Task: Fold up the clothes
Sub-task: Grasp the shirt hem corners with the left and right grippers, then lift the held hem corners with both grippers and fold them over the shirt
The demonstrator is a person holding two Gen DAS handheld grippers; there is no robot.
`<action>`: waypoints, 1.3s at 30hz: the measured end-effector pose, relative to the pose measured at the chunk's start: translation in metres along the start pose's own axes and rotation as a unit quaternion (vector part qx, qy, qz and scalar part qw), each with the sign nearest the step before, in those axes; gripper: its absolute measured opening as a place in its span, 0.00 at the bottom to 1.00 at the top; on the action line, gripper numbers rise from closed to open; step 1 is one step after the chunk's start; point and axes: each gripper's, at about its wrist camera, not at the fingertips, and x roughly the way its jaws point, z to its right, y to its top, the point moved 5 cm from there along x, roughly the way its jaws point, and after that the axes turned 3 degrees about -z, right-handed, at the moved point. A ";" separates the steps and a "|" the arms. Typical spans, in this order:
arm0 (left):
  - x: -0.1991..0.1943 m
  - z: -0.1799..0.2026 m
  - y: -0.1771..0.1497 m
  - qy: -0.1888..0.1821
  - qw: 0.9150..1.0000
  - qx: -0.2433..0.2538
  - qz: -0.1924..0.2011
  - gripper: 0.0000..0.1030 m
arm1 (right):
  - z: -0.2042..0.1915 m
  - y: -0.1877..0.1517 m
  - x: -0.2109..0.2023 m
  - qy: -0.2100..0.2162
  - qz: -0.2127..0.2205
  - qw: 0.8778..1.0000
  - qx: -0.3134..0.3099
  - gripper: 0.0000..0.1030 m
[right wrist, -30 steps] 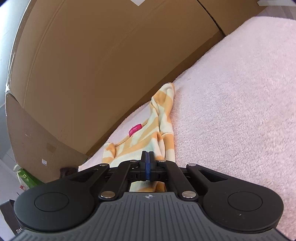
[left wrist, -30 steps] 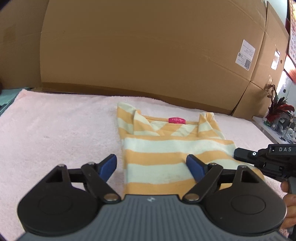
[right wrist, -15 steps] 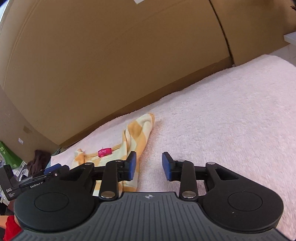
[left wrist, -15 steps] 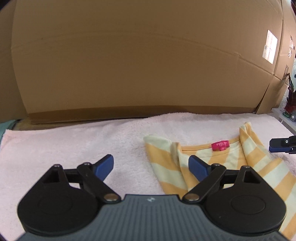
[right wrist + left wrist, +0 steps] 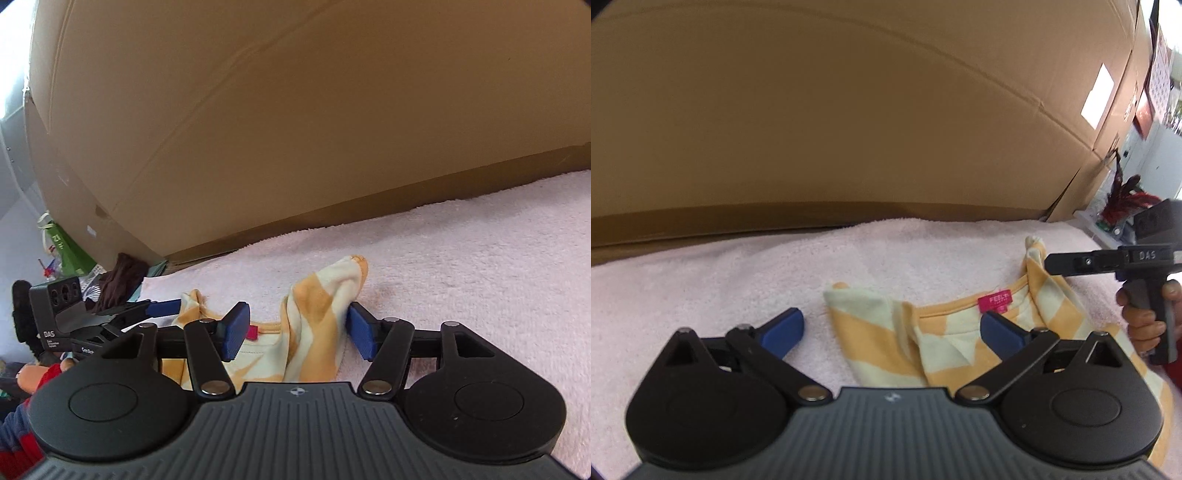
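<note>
Both grippers have swung up to the collar end of the shirt since a second ago, and both sets of jaws have just been opening.

From the left wrist: my left gripper stands spread wide, gripping nothing — its left pad sits over bare towel, its right pad over the neckline near the pink tag. The striped shirt lies flat on the towel, to the right of centre, its left shoulder between my pads. If I close from here I judge I would pinch one layer only, or drag the folded edge askew. My right gripper reaches in from the right over the far shoulder; the two tools are near enough to clash.

From the right wrist: my right gripper is parted, with the bunched right shoulder standing between the pads — whether the right pad touches it I cannot tell, but it is not clamped. That hump could collapse or twist when pinched. A cardboard box walls off the far side; clutter and a green bag sit far left, clear of the work.
</note>
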 end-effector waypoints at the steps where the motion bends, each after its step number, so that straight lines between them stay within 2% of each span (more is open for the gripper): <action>1: -0.001 -0.002 0.001 -0.010 1.000 -0.008 0.003 0.98 | 0.003 0.000 0.000 0.012 0.004 1.000 0.006 0.59; 5: -0.001 -0.004 0.001 -0.019 1.000 -0.015 0.004 0.97 | 0.010 0.003 -0.002 0.020 0.010 0.999 0.030 0.44; 7: -0.001 -0.004 0.001 -0.021 1.000 -0.018 0.005 0.81 | 0.011 0.004 -0.006 0.023 0.011 0.999 0.037 0.43; 11: -0.001 -0.005 0.001 -0.027 0.999 -0.024 0.006 0.72 | 0.012 0.005 -0.006 0.019 0.014 0.999 0.042 0.38; 12: -0.001 -0.005 0.001 -0.028 0.999 -0.025 0.006 0.63 | 0.014 0.005 -0.007 0.018 0.015 0.999 0.047 0.33; 13: -0.001 -0.006 0.001 -0.030 0.999 -0.027 0.006 0.47 | 0.018 0.005 -0.007 0.016 0.016 0.998 0.057 0.29; 14: -0.001 -0.006 0.001 -0.031 0.999 -0.028 0.006 0.37 | 0.021 0.005 -0.007 0.014 0.017 0.997 0.070 0.19; 15: -0.001 -0.006 0.001 -0.033 0.999 -0.029 0.007 0.14 | 0.025 0.006 -0.006 0.015 0.017 0.996 0.084 0.13; 16: -0.001 -0.006 0.001 -0.034 0.999 -0.031 0.007 0.08 | 0.027 0.006 -0.006 0.018 0.016 0.995 0.092 0.13; 19: -0.002 -0.005 0.002 -0.034 0.999 -0.029 0.010 0.06 | 0.029 0.007 -0.010 0.029 0.021 0.995 0.096 0.12; 25: -0.017 0.000 0.006 0.001 0.999 -0.016 0.039 0.04 | 0.022 0.012 -0.025 0.072 0.051 0.992 0.087 0.11; 29: -0.051 0.005 0.010 -0.002 0.997 -0.023 0.073 0.04 | 0.003 0.017 -0.046 0.106 0.070 0.989 0.072 0.11; 32: -0.077 0.015 0.010 -0.005 0.996 -0.018 0.092 0.04 | -0.020 0.018 -0.070 0.148 0.081 0.984 0.051 0.11; 36: -0.113 0.034 -0.003 -0.010 0.993 0.002 0.116 0.04 | -0.057 0.007 -0.100 0.192 0.072 0.979 0.002 0.11; 39: -0.139 0.047 -0.022 -0.017 0.992 0.016 0.125 0.04 | -0.078 -0.011 -0.119 0.196 0.051 0.978 -0.041 0.11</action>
